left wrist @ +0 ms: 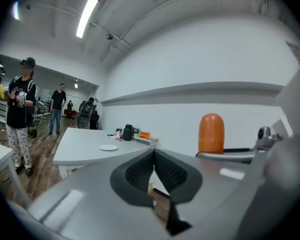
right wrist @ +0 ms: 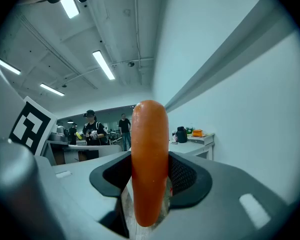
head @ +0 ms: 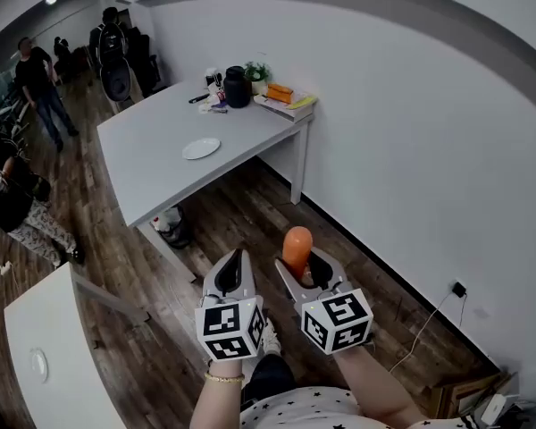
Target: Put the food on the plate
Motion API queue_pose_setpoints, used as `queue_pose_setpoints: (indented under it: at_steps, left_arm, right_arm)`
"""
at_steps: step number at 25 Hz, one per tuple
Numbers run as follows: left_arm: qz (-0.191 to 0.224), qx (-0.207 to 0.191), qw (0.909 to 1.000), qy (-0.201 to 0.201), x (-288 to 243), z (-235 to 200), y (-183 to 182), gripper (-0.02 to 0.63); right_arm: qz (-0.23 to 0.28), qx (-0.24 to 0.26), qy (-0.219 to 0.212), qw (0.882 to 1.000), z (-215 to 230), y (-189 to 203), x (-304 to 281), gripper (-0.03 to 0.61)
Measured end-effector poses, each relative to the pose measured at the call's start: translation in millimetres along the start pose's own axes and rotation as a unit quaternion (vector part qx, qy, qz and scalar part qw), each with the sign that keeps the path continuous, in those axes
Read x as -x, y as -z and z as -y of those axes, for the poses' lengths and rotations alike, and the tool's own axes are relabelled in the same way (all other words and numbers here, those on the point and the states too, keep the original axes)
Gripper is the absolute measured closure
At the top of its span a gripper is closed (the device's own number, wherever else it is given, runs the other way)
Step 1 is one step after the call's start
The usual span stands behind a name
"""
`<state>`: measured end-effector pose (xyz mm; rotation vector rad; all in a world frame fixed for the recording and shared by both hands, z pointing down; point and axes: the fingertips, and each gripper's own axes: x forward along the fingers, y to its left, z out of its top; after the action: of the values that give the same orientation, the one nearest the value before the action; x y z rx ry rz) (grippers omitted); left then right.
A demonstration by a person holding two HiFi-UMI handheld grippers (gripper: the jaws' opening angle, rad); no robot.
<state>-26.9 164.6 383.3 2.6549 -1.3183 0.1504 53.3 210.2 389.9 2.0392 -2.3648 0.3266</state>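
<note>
My right gripper (head: 305, 259) (right wrist: 149, 176) is shut on an orange sausage-shaped piece of food (head: 296, 248) (right wrist: 150, 159), which stands upright between the pads. That food also shows at the right of the left gripper view (left wrist: 211, 133). My left gripper (head: 233, 267) (left wrist: 154, 170) is shut with nothing in it, its pads touching. Both are held over the wooden floor, well short of the grey table (head: 152, 150). A small white plate (head: 201, 148) (left wrist: 108, 147) lies on that table.
At the table's far end stand a black jug (head: 237, 87), a small plant (head: 256, 71) and books with an orange object (head: 284, 98). A white wall (head: 411, 141) runs along the right. People stand at the left (head: 37, 80). Another table corner (head: 36, 356) is at lower left.
</note>
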Motion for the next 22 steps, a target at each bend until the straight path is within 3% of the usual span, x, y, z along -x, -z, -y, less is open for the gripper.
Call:
queue_pose_setpoints:
  at_steps: [12, 22]
  left_arm:
    - [0.010, -0.001, 0.9996, -0.025, -171.1, -107.9, -60.2, 0.606]
    - [0.004, -0.001, 0.9987, -0.051, -258.3, -193.9, -79.6, 0.606]
  right_arm:
    - [0.000, 0.008, -0.016, 1.000, 51.1, -58.3, -204.4, 0.365]
    - [-0.018, 0.012, -0.050, 0.999, 53.5, -70.2, -334.8, 0.365]
